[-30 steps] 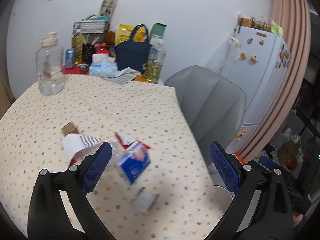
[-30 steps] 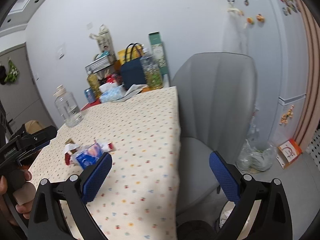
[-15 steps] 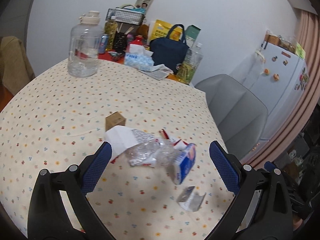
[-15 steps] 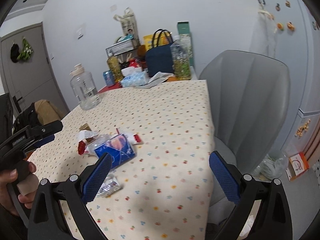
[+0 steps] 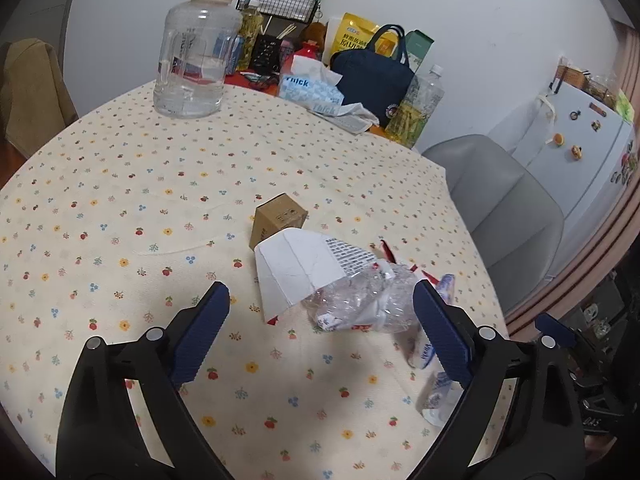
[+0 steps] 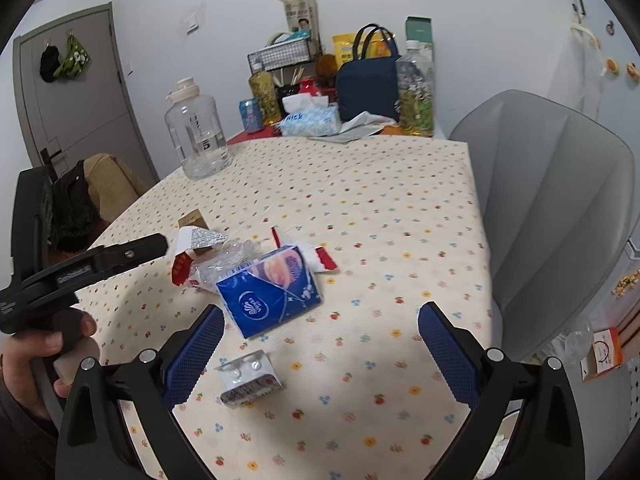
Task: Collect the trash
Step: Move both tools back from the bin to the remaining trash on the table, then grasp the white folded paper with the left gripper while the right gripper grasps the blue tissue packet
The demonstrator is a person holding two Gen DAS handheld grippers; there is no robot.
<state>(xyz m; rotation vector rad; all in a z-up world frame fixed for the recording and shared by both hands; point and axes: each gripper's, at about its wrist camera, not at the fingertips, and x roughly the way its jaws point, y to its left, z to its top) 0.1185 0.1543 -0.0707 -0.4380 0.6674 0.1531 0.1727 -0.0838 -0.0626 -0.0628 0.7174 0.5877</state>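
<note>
The desk (image 5: 120,184), under a cream cloth dotted with small flowers, carries the trash in a loose cluster toward its near right edge, with a grey chair (image 6: 560,208) beside that edge and a white fridge (image 5: 580,152) farther off. Largest in the cluster is a white folded carton (image 5: 296,272), touching a crumpled clear plastic wrapper (image 5: 360,300); a small brown box (image 5: 278,222) stands just behind them. The blue tissue pack (image 6: 272,292) lies flat, its long axis slanting from near left to far right, directly ahead of the right gripper (image 6: 320,348), which looks the nearer to it. A silver blister pack (image 6: 248,378) lies between that gripper's spread fingers, holding nothing. The left gripper (image 5: 320,328) is likewise wide apart and empty, the carton and wrapper just ahead of it.
</note>
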